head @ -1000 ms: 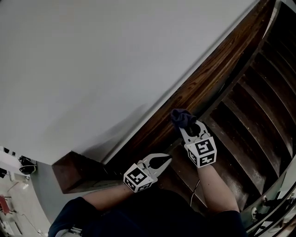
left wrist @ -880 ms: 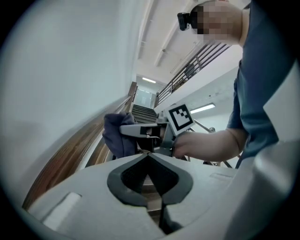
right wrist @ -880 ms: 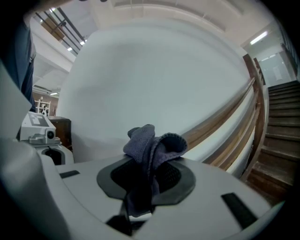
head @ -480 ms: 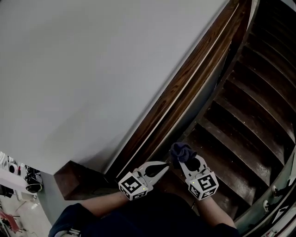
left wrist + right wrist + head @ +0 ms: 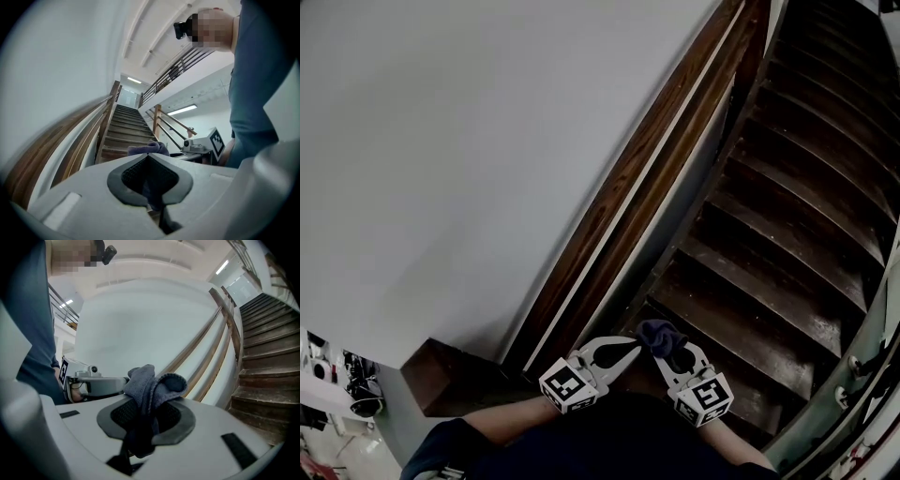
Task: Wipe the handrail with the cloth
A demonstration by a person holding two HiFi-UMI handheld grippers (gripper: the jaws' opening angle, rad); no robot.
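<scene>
Your left gripper (image 5: 628,347) is closed on nothing, just beside the cloth (image 5: 662,337). Your right gripper (image 5: 667,354) pinches that bunched cloth, which is off the handrail (image 5: 647,173). With the 2 grippers low, wiping seems paused; next, raise the cloth onto the rail.

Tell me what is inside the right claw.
A dark cloth sits pinched inside the right claw, its top bunched above the closed tips. Its lower part runs down the gap between the jaws; how far it reaches is covered by the claw body.
</scene>
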